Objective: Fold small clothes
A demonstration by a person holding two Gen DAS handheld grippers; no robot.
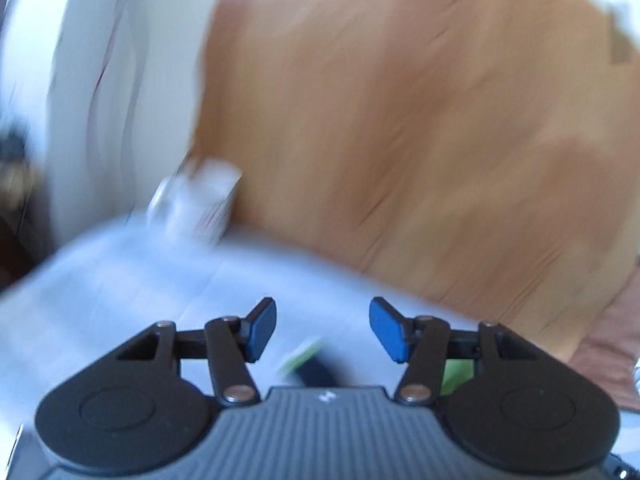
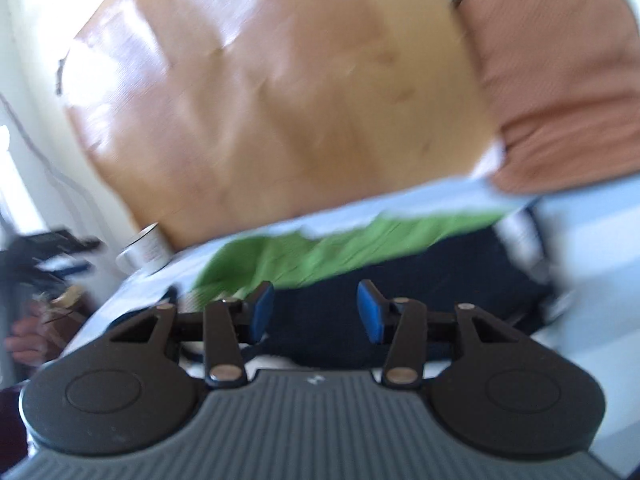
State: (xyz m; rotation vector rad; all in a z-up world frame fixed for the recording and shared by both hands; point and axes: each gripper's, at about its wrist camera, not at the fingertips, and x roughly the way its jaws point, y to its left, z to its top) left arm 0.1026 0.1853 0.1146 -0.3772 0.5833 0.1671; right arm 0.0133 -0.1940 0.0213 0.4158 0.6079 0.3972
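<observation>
Both views motion-blurred. Left gripper [image 1: 323, 330] roughly half open, nothing between the blue pads; pale blue sheet [image 1: 120, 280] lies beneath it. Right gripper [image 2: 316, 312] also half open and empty, poised above the clothes: a green garment [image 2: 340, 244] overlapping a dark navy one [image 2: 400, 300], both on the sheet at the near edge of the wooden bench [image 2: 280, 100]. A small white jar [image 2: 142, 254] stands at the bench's left edge. Empty parted pads suggest a pause between grasps.

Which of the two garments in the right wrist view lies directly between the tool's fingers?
The dark navy garment; the green garment lies beyond it, nearer the wooden board.
</observation>
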